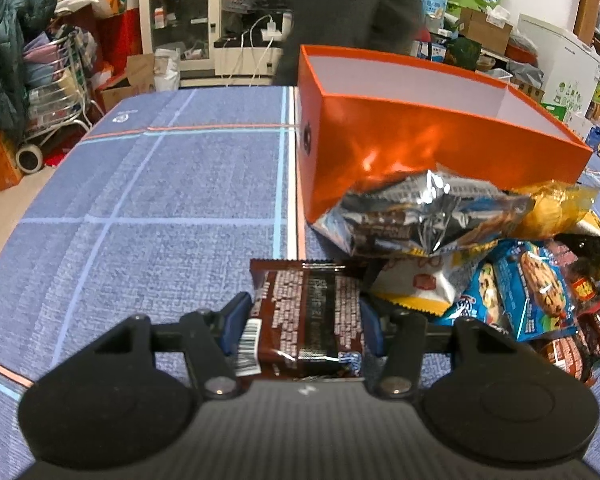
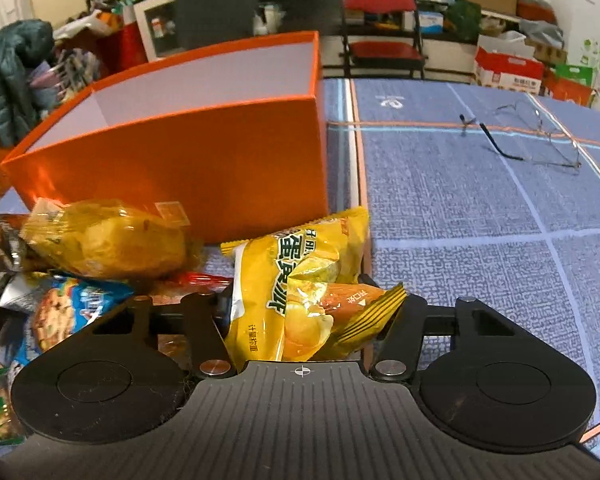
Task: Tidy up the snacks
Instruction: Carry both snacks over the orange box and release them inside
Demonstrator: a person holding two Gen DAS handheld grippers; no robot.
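Your left tool (image 1: 306, 316) grips the brown packet (image 1: 306, 312); your right tool (image 2: 312, 312) grips the yellow packet (image 2: 296, 288). The orange box (image 1: 420, 144) stands open just ahead of both, its long axis crosswise, across the snack pile (image 1: 520, 280).

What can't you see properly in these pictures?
- Floor of the orange box: both views, hidden by its own walls.
- Right fingertips: right wrist view, covered by the yellow packet between the jaws.
- Snack pile: cut off at the left wrist view's right edge.
- Person behind the table: blurred, cut by the top edge.
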